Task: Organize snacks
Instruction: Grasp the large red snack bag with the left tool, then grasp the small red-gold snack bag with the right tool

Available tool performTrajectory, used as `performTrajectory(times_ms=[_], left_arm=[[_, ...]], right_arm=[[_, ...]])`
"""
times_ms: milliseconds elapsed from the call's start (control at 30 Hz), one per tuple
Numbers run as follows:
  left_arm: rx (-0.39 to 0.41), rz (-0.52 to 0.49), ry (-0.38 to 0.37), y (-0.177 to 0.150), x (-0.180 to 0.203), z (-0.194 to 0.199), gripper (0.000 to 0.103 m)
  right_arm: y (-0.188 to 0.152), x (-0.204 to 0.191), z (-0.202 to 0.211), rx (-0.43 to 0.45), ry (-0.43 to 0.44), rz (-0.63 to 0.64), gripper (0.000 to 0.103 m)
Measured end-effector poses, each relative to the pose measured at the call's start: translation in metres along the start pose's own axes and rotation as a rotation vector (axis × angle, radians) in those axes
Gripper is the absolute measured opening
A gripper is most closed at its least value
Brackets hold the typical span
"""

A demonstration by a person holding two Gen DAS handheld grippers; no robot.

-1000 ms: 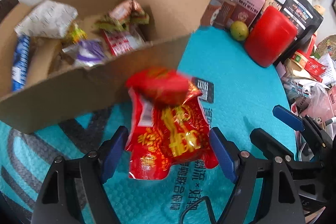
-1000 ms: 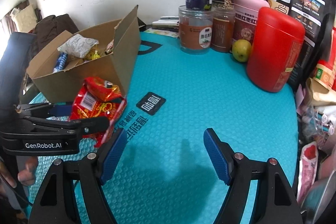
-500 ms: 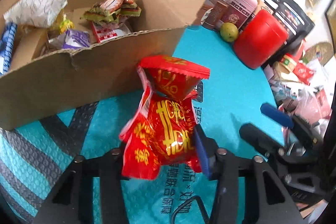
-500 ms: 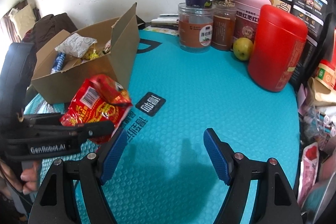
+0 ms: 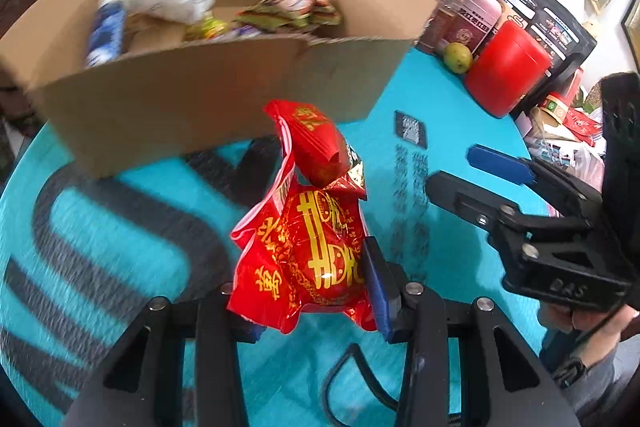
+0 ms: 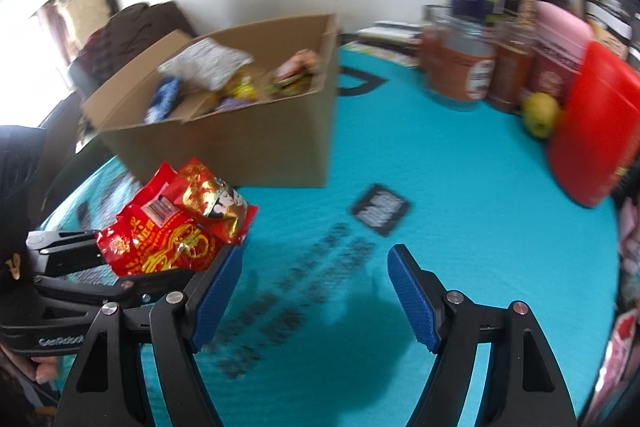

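The left hand-held gripper (image 5: 310,291) clamps a red snack bag (image 5: 308,247) above the teal mat (image 5: 120,227), near the cardboard box (image 5: 208,95).

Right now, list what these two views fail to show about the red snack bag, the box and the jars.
- Left gripper: the red snack bag covers its left finger in the left wrist view.
- Cardboard box: the near wall hides its floor, and motion blur smears the packets inside.
- Jars: labels are too blurred to read in the right wrist view; the frame's top edge cuts the tall ones.
- Red snack bag: its underside faces away from both cameras.

Bright daylight, motion blur (fisheye-warped edges)
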State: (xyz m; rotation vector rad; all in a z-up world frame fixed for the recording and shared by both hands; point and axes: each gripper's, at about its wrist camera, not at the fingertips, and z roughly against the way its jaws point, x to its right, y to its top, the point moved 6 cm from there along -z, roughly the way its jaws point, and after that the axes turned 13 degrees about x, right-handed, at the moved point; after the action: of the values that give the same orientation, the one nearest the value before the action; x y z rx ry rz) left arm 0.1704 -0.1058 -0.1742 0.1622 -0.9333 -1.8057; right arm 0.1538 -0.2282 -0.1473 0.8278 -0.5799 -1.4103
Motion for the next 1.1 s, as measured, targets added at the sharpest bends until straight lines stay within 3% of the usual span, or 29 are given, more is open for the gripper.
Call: performTrajectory(times_ms=[300,633,700,733,767,900,1100], left_arm=[[-0.001,0.028,0.027,-0.018,-0.033,0.028,0.04],[-0.017,0.128,-0.042,-0.023,-0.053,0.034,0.04],[-0.006,0.131,-0.024,-0.023,-0.057,0.037,0.04],[-0.002,0.137,-0.014,-0.023,-0.061,0.039,0.04],[0.0,0.148,-0.013,-0.023,-0.064,0.042,0.04],[0.007,0.187,0.003,-0.029,-0.076,0.052,0.04],[0.043,0.182,0.107,-0.032,-0.088,0.065,0.04]], right_arm=[[-0.003,-0.065,-0.033,-0.049,0.193,0.089,0.076],[0.008,-0.113,-0.067,-0.094,0.406,0.183,0.074],[0.008,-0.119,-0.076,-0.11,0.431,0.183,0.059],[0.008,-0.121,-0.079,-0.119,0.446,0.179,0.042],[0.007,-0.123,-0.082,-0.132,0.446,0.18,0.035],[0.01,-0.125,-0.077,-0.12,0.459,0.162,0.025],[0.009,-0.119,-0.063,-0.111,0.415,0.155,0.018]])
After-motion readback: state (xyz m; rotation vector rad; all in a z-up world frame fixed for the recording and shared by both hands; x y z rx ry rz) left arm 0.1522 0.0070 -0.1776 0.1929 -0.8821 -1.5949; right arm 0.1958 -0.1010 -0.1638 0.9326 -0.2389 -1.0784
